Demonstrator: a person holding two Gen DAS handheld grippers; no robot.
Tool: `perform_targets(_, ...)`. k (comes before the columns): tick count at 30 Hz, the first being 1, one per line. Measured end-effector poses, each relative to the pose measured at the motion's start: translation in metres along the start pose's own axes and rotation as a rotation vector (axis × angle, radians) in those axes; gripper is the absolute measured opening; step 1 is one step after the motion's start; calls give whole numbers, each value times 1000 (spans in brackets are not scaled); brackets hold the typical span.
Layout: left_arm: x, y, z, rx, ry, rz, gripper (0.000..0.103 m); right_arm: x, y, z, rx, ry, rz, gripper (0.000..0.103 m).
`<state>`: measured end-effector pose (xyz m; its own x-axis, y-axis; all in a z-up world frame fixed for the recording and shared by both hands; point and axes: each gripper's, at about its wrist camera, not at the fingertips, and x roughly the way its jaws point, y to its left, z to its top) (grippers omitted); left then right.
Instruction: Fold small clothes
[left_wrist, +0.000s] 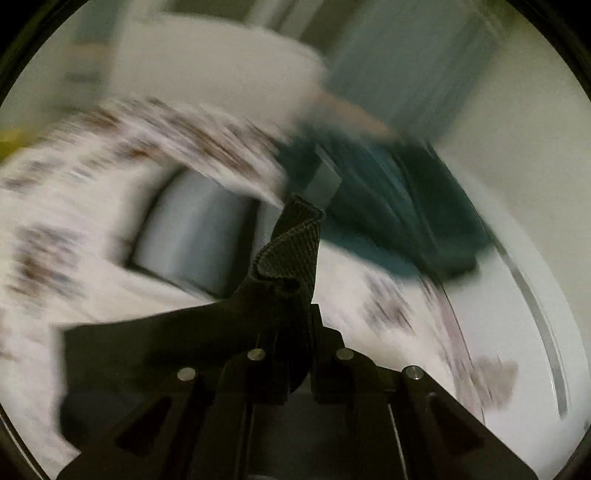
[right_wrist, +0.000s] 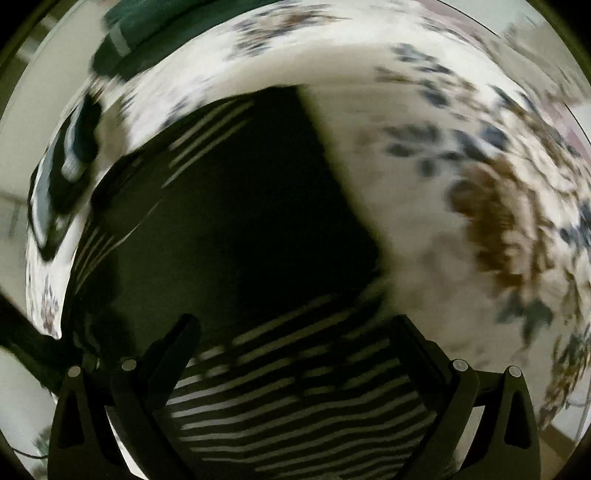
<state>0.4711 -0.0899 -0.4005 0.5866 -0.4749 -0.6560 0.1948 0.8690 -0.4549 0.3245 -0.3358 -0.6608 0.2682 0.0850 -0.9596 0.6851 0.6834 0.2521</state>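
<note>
Gripping a dark knitted garment (left_wrist: 291, 254), your left gripper (left_wrist: 295, 291) has its jaws closed tight on the fabric, which bunches up between the fingers and stands above them. Beyond it, heavily blurred, lie a floral bedspread (left_wrist: 92, 177), a grey rectangular object (left_wrist: 195, 229) and a teal garment (left_wrist: 399, 214).

Your right gripper (right_wrist: 295, 332) points steeply down with its fingers (right_wrist: 173, 343) spread wide apart. A black garment with thin white stripes (right_wrist: 288, 391) lies spread on the bedspread directly below them; motion blur prevents you from telling whether the pads touch it. Nothing is pinched between them.
</note>
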Motion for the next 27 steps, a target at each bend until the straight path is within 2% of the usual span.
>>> perform_targets(2, 55, -52, -36, 61, 110, -58, 5, -5, -33, 8, 38, 0, -11, 103)
perform_targets(4, 93, -88, -64, 90, 198, -90, 6, -11, -68, 15, 73, 2, -27, 103)
perform_targets(5, 119, -108, -82, 107, 270, -83, 7, -13, -82, 19, 88, 10, -30, 103)
perform_targets(7, 147, -129, -103, 131, 357, -38, 9, -17, -114, 26, 118, 29, -27, 103)
perform_targets(8, 161, -137, -114, 154, 385, -12, 9, -19, -129, 28, 126, 35, -24, 103)
perform_targets(10, 163, -141, -123, 201, 378, 60, 14, -23, -157, 35, 123, 64, -14, 103)
perform_targets(11, 164, -141, -126, 220, 368, 87, 27, -25, -167, 37, 118, 77, -4, 103)
perform_targets(12, 157, -136, -129, 236, 354, 114, 48, -27, -177, 39, 111, 94, 10, 103)
perform_targets(13, 153, -134, -136, 246, 344, 139, 60, -29, -184, 41, 103, 115, 25, 103)
perform_targets(14, 141, -124, -147, 256, 334, 185, 78, -30, -191, 44, 92, 145, 46, 103)
perform_targets(16, 121, -98, -162, 268, 318, 271, 80, -34, -198, 47, 73, 193, 85, 103)
perform_targets(18, 98, -63, -180, 269, 327, 390, 80, -42, -197, 51, 53, 216, 142, 93)
perform_targets(20, 70, -17, -203, 238, 362, 519, 80, -44, -181, 62, 13, 229, 195, 93)
perform_targets(23, 44, 55, -237, 146, 451, 680, 80, -41, -130, 87, -67, 210, 260, 93)
perform_targets(25, 34, 99, -256, 47, 496, 740, 81, -29, -89, 106, -112, 192, 274, 93)
perform_targets(26, 31, 112, -260, 3, 495, 722, 95, -25, -73, 115, -132, 179, 272, 93)
perform_targets(27, 27, 127, -265, -57, 475, 685, 103, -18, -53, 123, -163, 165, 272, 93)
